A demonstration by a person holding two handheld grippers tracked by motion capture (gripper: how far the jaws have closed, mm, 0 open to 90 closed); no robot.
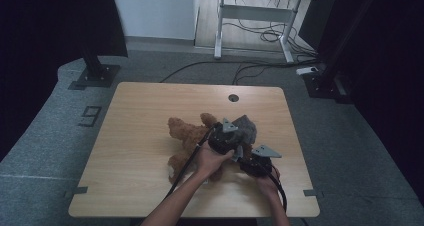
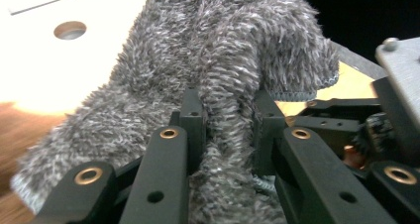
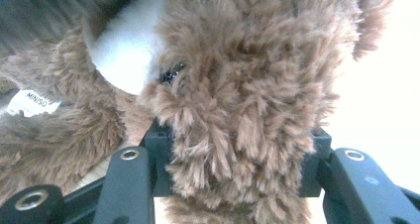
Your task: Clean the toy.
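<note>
The left hand-held gripper (image 2: 225,130) pinches the grey fuzzy cloth (image 2: 223,50); the right hand-held gripper (image 3: 237,159) pinches the brown plush bear (image 3: 237,85).

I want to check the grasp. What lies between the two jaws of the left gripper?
In the left gripper view, a fold of the grey fuzzy cloth lies between the jaws of the left gripper, pinched on both sides.

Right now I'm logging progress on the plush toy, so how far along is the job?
Done: both grasps. The left tongs pinch a fold of the fuzzy grey knit garment; the right tongs clamp the brown plush teddy bear. In hand: working the garment at the bear. Left: most of the bear's body lies uncovered on the wooden table.
</note>
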